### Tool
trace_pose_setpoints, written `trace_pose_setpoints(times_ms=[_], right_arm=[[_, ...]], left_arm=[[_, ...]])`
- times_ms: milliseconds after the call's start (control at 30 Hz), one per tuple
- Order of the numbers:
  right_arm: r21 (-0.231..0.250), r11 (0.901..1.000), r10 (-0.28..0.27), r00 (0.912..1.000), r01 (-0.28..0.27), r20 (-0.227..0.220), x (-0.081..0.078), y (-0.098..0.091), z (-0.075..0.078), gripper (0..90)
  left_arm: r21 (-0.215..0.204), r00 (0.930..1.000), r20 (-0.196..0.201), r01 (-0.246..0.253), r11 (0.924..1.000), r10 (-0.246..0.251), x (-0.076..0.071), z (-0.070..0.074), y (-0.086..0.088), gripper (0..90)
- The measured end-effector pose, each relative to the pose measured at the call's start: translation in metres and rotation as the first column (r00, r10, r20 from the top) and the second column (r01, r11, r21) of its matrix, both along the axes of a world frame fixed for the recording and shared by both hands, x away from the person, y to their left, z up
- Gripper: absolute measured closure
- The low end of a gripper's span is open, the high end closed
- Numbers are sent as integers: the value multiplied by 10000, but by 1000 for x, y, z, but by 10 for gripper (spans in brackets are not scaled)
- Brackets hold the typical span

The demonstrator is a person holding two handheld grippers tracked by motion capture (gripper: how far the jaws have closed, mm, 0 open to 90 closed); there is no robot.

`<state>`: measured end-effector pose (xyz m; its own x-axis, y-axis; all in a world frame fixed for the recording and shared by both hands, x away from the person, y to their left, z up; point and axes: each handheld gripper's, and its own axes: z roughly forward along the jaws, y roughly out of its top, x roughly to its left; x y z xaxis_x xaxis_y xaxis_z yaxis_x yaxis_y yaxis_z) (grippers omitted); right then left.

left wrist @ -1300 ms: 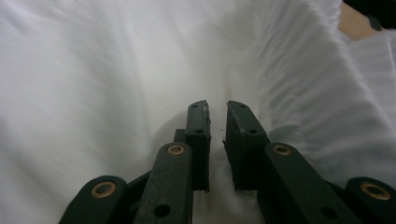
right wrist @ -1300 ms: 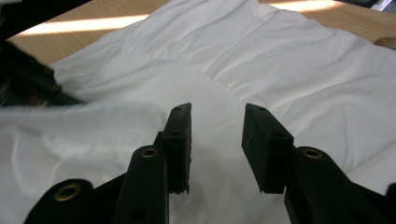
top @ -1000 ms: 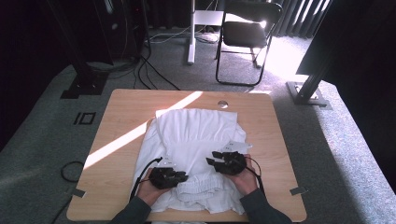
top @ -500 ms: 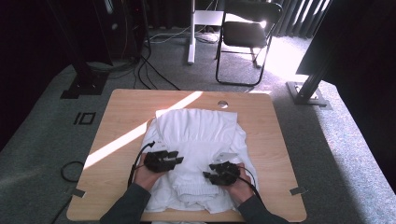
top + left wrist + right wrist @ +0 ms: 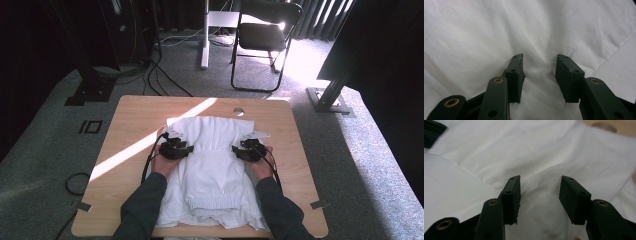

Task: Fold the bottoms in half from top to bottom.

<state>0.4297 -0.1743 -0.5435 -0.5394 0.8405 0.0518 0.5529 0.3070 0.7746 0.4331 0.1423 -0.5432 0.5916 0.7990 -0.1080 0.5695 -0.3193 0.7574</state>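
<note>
A white garment lies spread over the middle of the wooden table, its ribbed hem folded up toward the person's side and its upper part reaching toward the far edge, near the round cable hole in the tabletop. A band of sunlight crosses the bare wood to the left of the cloth.

The left gripper rests on the garment's left edge, about halfway along its length, with the person's left hand behind it. In the left gripper view its two black jaws stand apart, having just been opening; a soft ridge of white fabric rises in the gap between them, but the pads do not press on it.

The right gripper sits on the garment's right edge, level with the left one and well apart from it, so the folded middle of the cloth lies between the two. In the right gripper view its jaws also stand apart and have just been opening; a raised fold of the white cloth runs between them without being pinched. A dark part of the other gripper shows at the upper left corner of that view.

A black folding chair stands on the grey carpet beyond the table.
</note>
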Motion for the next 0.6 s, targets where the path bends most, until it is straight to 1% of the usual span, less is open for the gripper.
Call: trace_pose_setpoints(times_ms=[33, 67, 100, 133, 167, 200, 233, 267, 300, 367, 400, 433, 467, 500, 533, 567, 600], right_arm=[[0, 10000, 0, 10000, 0, 0, 0, 0, 0, 496], [-98, 10000, 14, 9998, -16, -193, 2, 2, -4, 493], [-377, 9993, 10, 9994, -24, -352, 1, 5, -10, 489], [-377, 9993, 10, 9994, -24, -352, 1, 5, -10, 489], [-497, 9988, -64, 9992, 44, -396, -1, 7, -9, 490], [-519, 9986, -80, 9990, 58, -434, -1, 8, -9, 490], [-519, 9986, -80, 9990, 58, -434, -1, 8, -9, 490], [-625, 9980, -88, 9990, 61, -434, -3, 8, -9, 490], [-765, 9970, -101, 9990, 67, -439, -6, 9, -9, 490], [-718, 9974, -135, 9987, 99, -491, -12, 10, -9, 491], [-718, 9974, -135, 9987, 99, -491, -12, 10, -9, 491], [-720, 9974, -124, 9988, 90, -465, -15, 10, -9, 491], [-761, 9971, -99, 9989, 63, -463, -21, 10, -9, 491], [-761, 9971, -99, 9989, 63, -463, -21, 10, -9, 491], [-761, 9971, -93, 9989, 58, -461, -25, 10, -9, 491], [-845, 9964, -21, 9991, -16, -434, -32, 11, -9, 491], [-845, 9964, -21, 9991, -16, -434, -32, 11, -9, 491]], left_arm=[[-28, 10000, 44, -21, 10000, 22, -1, -2, 0, 580], [-13, 10000, 49, -10, 10000, 10, -2, -4, 0, 578], [-51, 9999, 102, -15, 10000, 16, -5, -7, 1, 576], [-51, 9999, 102, -15, 10000, 16, -5, -7, 1, 576], [-102, 9999, 149, 33, 9999, -31, -7, -9, 2, 576], [-346, 9999, 101, -10, 9994, 14, -9, -10, 4, 576], [-346, 9999, 101, -10, 9994, 14, -9, -10, 4, 576], [-374, 10000, 65, 15, 9993, -12, -11, -10, 5, 576], [-376, 10000, 76, 40, 9993, -37, -14, -10, 6, 576], [-351, 9999, 98, 74, 9994, -71, -19, -10, 6, 575], [-329, 9999, 97, 119, 9994, -116, -22, -10, 7, 574], [-422, 9999, 57, 103, 9991, -100, -25, -10, 8, 574], [-485, 9999, 27, 121, 9988, -119, -28, -11, 9, 574], [-525, 9999, -5, 146, 9985, -147, -31, -11, 10, 574], [-556, 9999, -7, 161, 9983, -162, -35, -11, 10, 574], [-539, 9998, -2, 198, 9984, -198, -38, -11, 11, 572], [-515, 9997, 17, 249, 9984, -248, -42, -11, 11, 572]])
